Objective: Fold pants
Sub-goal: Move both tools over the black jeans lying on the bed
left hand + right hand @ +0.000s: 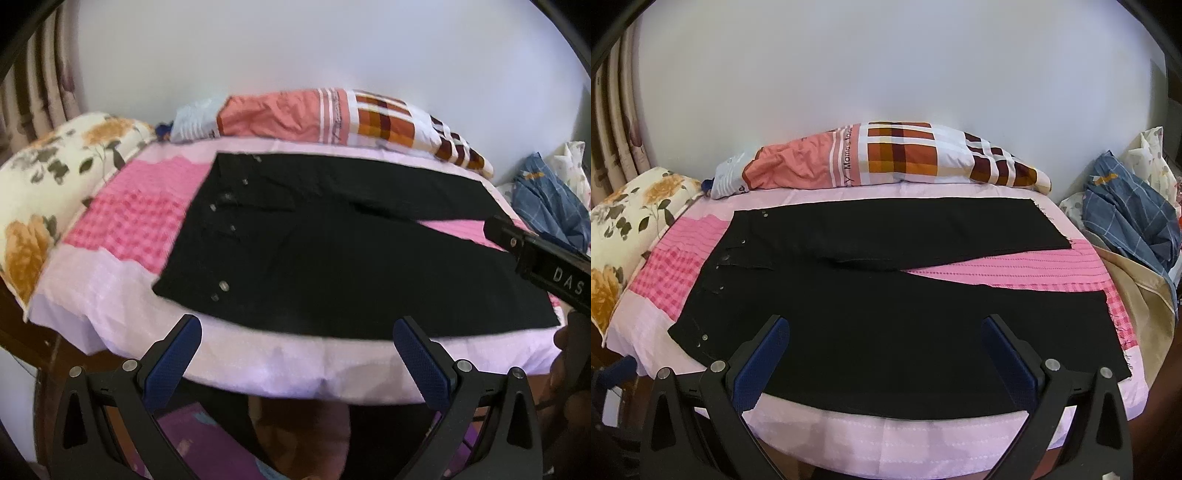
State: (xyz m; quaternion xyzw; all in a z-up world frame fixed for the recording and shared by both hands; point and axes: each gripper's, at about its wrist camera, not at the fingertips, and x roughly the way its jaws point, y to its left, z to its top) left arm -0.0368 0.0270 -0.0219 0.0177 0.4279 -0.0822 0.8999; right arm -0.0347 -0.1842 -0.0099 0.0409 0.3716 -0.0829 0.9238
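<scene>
Left wrist view: left claw [297, 338] is spread wide, grasping nothing, above the bed's [258, 365] near edge. Black pants [332, 258] lie flat just ahead of it, waistband with rivets ahead-left, legs running right. Right claw [535, 254] shows far right, beside the hems.

Right wrist view: right claw [886, 341] is also released, hanging over the nearer leg. Pants [886, 314] look soft, limp and light; pinching waistband and hem corners seems best.
</scene>
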